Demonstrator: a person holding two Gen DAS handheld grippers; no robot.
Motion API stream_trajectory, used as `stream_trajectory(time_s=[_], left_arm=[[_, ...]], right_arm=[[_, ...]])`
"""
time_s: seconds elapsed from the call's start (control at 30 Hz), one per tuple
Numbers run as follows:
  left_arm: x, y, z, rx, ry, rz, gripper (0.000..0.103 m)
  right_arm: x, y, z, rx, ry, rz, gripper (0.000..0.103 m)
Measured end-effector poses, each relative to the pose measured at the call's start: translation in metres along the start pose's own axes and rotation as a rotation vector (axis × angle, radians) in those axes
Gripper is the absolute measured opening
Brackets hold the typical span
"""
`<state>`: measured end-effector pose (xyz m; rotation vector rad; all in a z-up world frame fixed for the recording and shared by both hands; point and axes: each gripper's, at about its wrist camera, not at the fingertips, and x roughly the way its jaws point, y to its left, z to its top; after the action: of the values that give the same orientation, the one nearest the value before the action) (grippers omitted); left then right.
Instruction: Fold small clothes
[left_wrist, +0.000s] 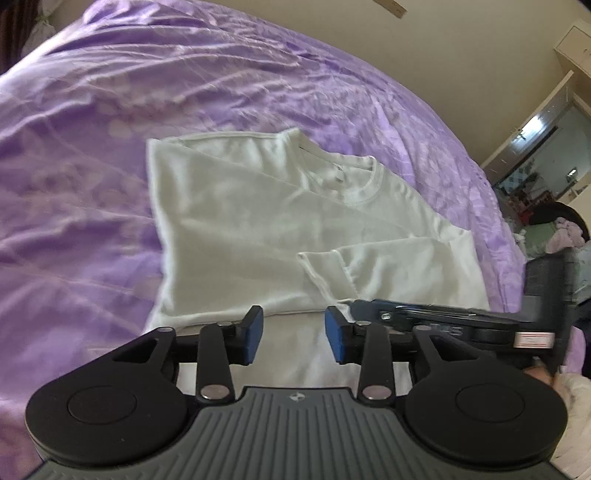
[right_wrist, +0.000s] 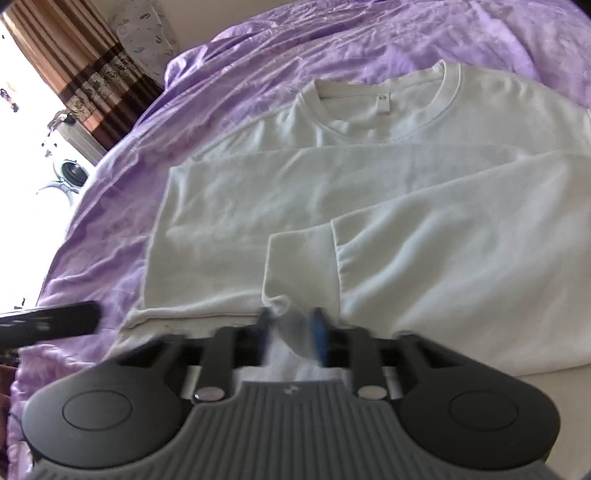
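Two grippers hang over one white shirt (left_wrist: 266, 221) that lies flat on a purple bedspread (left_wrist: 92, 147), its collar (left_wrist: 354, 184) at the far side and its hem nearest the grippers. Both sleeves are folded in across the chest, and the cuff (right_wrist: 299, 266) of the upper one rests near the middle of the shirt, just beyond the hem.

On the left, the left gripper (left_wrist: 293, 336) tilts down over the hem. Its blue pads (left_wrist: 253, 334) stand apart with only a bare strip of white cloth showing between them, and they press on nothing. From the right wrist view, part of this gripper shows as a dark bar at the left edge, over the bedspread beside the shirt's corner.

Further right, the right gripper (right_wrist: 293, 336) also tilts down at the hem, just below the cuff. Its pads (right_wrist: 319, 334) are smeared by blur, yet a gap shows between them and they clamp nothing; the cloth lies under and between them. In the left wrist view this gripper reaches in from the right edge, its tip low over the hem, just beside the left gripper's right finger.

A striped curtain (right_wrist: 74, 62) hangs by a bright window off to the left of the bed.
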<state>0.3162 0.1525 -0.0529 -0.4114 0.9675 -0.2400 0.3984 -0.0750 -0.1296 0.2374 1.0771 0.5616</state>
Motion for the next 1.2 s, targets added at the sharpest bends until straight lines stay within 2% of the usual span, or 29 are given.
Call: stream_trajectory(time_s=[0.07, 0.17, 0.23, 0.43, 0.47, 0.53, 0.57, 0.6, 0.67, 0.83, 1.0, 1.1, 1.17, 1.2], left_arm=[[0.012, -0.005, 0.002, -0.006, 0.006, -0.027, 0.047], [0.038, -0.011, 0.008, -0.030, 0.034, -0.049, 0.051], [0.059, -0.013, 0.012, -0.056, 0.061, -0.020, 0.051], [0.111, -0.006, 0.021, -0.152, 0.112, -0.005, 0.051], [0.117, -0.005, 0.022, -0.157, 0.121, -0.002, 0.048], [0.121, -0.009, 0.023, -0.147, 0.112, 0.016, 0.017], [0.120, -0.013, 0.025, -0.130, 0.103, 0.010, 0.007], [0.115, -0.019, 0.027, -0.106, 0.087, 0.004, 0.002], [0.101, -0.034, 0.034, -0.064, 0.055, -0.012, 0.002], [0.044, -0.101, 0.070, 0.065, -0.055, -0.074, 0.002], [0.002, -0.177, 0.108, 0.203, -0.125, -0.094, 0.002], [-0.030, -0.209, 0.124, 0.261, -0.209, -0.107, 0.002], [-0.047, -0.214, 0.130, 0.277, -0.253, -0.092, 0.002], [-0.054, -0.211, 0.133, 0.287, -0.263, -0.072, 0.002]], right_arm=[[-0.017, -0.001, 0.005, -0.035, -0.015, -0.016, 0.038], [-0.047, -0.020, 0.013, -0.045, -0.030, -0.084, 0.040], [-0.069, -0.042, 0.015, -0.022, -0.039, -0.125, 0.040], [-0.126, -0.127, 0.007, 0.053, -0.077, -0.292, 0.044], [-0.134, -0.141, 0.003, 0.071, -0.081, -0.315, 0.046], [-0.147, -0.167, -0.004, 0.102, -0.080, -0.353, 0.055], [-0.153, -0.177, -0.009, 0.117, -0.071, -0.360, 0.056], [-0.156, -0.185, -0.012, 0.126, -0.061, -0.360, 0.058], [-0.163, -0.200, -0.021, 0.129, -0.045, -0.366, 0.066], [-0.147, -0.210, -0.035, 0.084, 0.016, -0.386, 0.066], [-0.130, -0.205, -0.031, 0.081, -0.022, -0.401, 0.066], [-0.117, -0.201, -0.022, 0.048, -0.050, -0.435, 0.065], [-0.112, -0.202, -0.014, 0.040, -0.075, -0.466, 0.053], [-0.112, -0.205, -0.010, 0.050, -0.088, -0.468, 0.042]])
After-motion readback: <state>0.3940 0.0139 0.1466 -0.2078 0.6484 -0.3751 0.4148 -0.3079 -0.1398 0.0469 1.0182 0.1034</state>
